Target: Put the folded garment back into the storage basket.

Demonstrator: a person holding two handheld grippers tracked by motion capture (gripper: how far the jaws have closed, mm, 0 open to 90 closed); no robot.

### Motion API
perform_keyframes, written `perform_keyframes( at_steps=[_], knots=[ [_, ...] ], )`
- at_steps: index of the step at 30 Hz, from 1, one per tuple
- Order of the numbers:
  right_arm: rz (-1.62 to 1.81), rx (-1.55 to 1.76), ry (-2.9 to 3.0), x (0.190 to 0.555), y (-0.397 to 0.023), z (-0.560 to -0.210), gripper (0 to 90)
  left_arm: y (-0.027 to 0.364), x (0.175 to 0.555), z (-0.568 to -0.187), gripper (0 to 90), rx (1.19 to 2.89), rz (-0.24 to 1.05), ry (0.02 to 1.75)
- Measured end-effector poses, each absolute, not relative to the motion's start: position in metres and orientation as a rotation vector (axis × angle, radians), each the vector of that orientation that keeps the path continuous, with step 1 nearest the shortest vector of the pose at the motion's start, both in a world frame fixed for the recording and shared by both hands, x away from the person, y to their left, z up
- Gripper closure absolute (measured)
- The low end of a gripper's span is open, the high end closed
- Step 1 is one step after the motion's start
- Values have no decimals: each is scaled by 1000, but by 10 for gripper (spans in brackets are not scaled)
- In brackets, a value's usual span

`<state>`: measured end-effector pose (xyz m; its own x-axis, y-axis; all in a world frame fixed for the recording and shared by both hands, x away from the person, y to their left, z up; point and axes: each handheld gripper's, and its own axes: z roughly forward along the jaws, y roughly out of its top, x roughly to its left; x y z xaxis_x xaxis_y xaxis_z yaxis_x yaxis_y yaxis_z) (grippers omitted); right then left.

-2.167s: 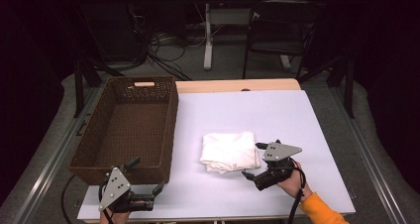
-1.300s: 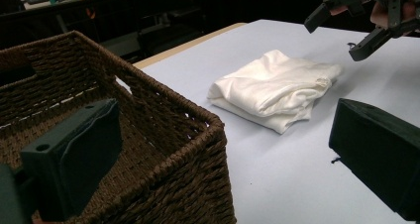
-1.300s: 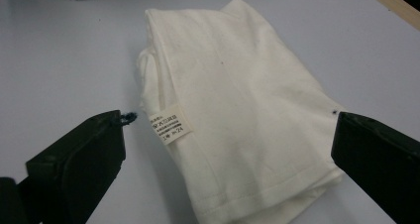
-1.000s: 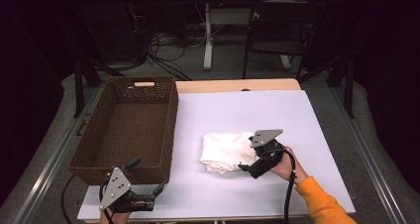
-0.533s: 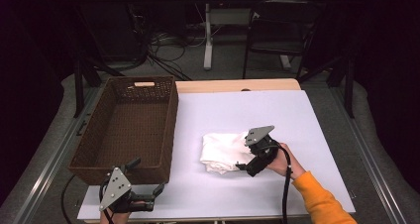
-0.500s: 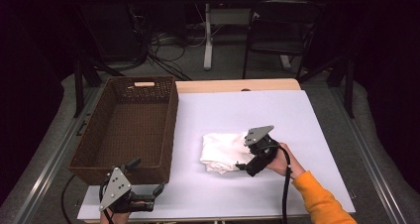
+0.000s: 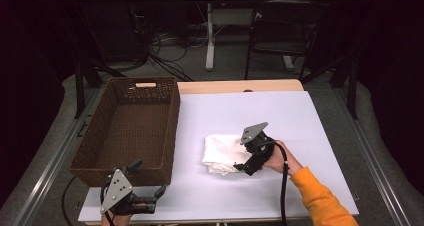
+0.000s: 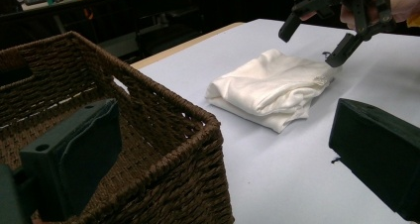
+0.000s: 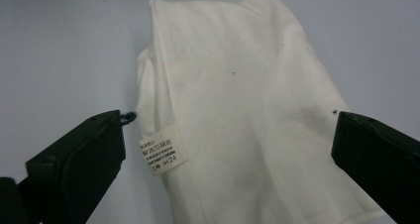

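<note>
A folded white cloth [image 7: 220, 153] lies on the white table, right of the brown wicker basket [image 7: 130, 131]. My right gripper [image 7: 242, 158] hangs open over the cloth's right edge, jaws straddling it without closing. In the right gripper view the cloth [image 9: 237, 100] with its small label [image 9: 162, 156] lies between the two spread jaws. My left gripper [image 7: 150, 183] rests open near the table's front edge, by the basket's near right corner. The left gripper view looks past the basket corner [image 8: 163, 149] to the cloth [image 8: 272, 87] and the right gripper [image 8: 317, 40] above it.
The basket is empty and takes up the table's left side. The white tabletop [image 7: 250, 111] ends at a wooden strip at the back. A chair [image 7: 280, 36] and a desk leg with cables stand on the floor behind the table.
My right gripper has moved left from the table beside the cloth to over the cloth's right edge, tilting down. The left gripper has stayed in place.
</note>
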<state>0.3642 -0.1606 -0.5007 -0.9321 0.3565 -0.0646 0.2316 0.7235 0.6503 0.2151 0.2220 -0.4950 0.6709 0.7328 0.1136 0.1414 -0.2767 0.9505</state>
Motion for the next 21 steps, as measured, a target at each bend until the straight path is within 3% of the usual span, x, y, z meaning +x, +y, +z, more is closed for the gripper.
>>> perform_keyframes(
  at_steps=[21],
  knots=[
    [791,388,2918,390,-136,-521,0,221,216,-497,0,1807,654,700]
  ],
)
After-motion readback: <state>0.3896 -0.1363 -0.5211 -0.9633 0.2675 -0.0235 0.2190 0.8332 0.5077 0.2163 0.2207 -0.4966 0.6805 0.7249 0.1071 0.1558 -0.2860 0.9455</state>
